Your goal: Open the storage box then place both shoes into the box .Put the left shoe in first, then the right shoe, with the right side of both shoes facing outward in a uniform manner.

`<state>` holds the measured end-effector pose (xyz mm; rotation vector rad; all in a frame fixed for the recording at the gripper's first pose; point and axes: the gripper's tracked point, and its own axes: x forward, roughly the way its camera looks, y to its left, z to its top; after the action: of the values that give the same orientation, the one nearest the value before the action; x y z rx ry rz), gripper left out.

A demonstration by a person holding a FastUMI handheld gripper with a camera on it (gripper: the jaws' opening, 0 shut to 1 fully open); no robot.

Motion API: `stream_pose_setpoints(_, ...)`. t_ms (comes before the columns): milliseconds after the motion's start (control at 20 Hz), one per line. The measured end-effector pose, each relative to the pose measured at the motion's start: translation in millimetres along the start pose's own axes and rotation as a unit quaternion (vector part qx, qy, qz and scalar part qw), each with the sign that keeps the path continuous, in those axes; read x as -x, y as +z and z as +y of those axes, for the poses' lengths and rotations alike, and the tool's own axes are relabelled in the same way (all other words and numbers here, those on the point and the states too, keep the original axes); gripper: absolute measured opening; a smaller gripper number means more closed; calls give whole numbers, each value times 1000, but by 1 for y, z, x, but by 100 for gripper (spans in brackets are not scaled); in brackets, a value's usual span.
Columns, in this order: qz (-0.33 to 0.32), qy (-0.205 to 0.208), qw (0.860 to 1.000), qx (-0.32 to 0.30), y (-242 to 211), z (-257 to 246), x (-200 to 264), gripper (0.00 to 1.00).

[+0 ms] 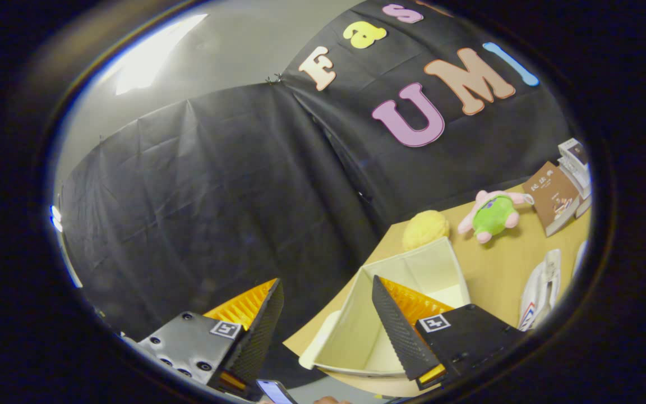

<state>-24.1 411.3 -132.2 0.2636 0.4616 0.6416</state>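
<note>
The gripper is held tilted, its fingers spread wide apart with nothing between them but air and the dark booth wall behind. The right finger crosses in front of the box; the left finger hangs off past the bench edge.

The box stands open on the bench, just ahead of and under the right finger. Its pale inside looks bare as far as can be seen, though the finger hides part of the floor. A pale flap at its near side may be the lid, folded down; that is not certain.

Beyond the box, touching or just beside its far wall, sits a yellow fluffy ball. Farther right lies a plush toy, pink with a green body, and beyond that a brown book with a small carton next to it. To the right of the box, well apart from it, lies a white shoe, and a sliver of something pale beside it could be the second shoe.

Judging by this, the opening step looks done and neither shoe is in the box. Both placements remain: left shoe first, then the right, right sides facing out.

Below the fingers a phone shows.
</note>
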Motion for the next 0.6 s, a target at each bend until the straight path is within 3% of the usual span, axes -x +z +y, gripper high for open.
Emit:
stream_pose_setpoints(300, 38, -91, 991, 95, -3, -78, 28, 98)
stream_pose_setpoints(600, 74, -182, 967, 160, -5, -159, 69, 99)
